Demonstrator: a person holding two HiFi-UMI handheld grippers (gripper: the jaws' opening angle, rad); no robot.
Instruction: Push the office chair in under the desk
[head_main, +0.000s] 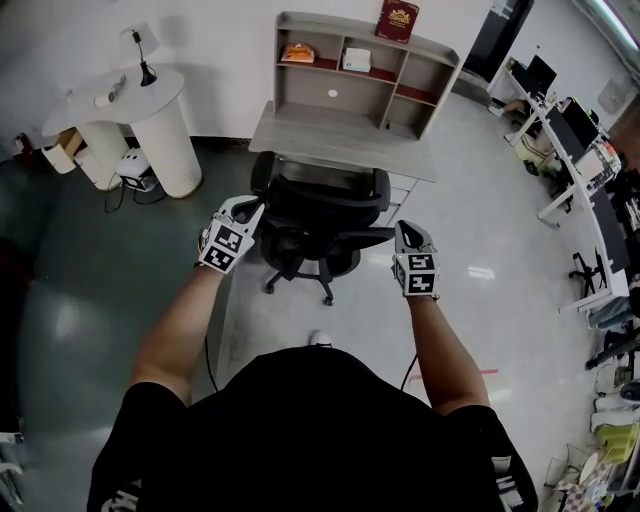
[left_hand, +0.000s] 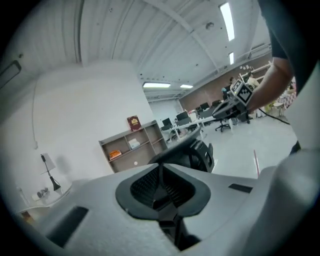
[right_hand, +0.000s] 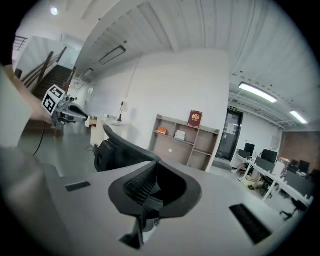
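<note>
**A:** Where's the chair (head_main: 320, 205) at right now?

**B:** On the floor, right up at the front edge of the desk (head_main: 300, 135). Its back faces the person and the wheels are out in the open. Can't tell how far the seat sits under, tbh.

**A:** And the claws?

**B:** The left claw (head_main: 248, 210) is pinched closed with nothing in it, up by the left side of the chair back. The right claw (head_main: 405, 233) is closed and empty too, just off the right side. Can't tell if either one touches the chair.

**A:** Anything on the desk?

**B:** A shelf unit (head_main: 350, 70) along its back edge, with a red book (head_main: 397, 20) on top.
</note>
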